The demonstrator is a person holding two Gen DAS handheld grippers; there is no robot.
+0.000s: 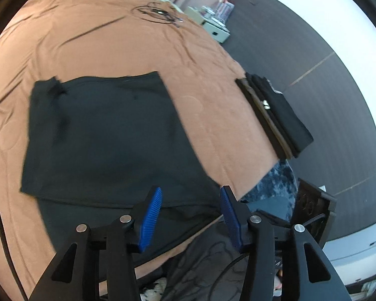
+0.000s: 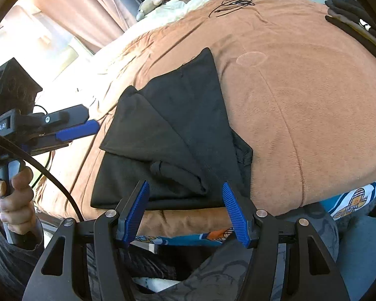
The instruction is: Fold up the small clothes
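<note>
Black garment (image 2: 178,135) looks light and floppy; I'd pinch its near hem corners. Left gripper (image 1: 191,215) and right gripper (image 2: 185,213) both gape, empty.

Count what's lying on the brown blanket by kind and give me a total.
Black garment being folded: 1
Stack of folded clothes: 1
Tangle of black cable: 1
Total: 3

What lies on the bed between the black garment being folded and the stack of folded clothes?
Only bare brown blanket separates the black garment from the stack, clearest in the left wrist view.
</note>
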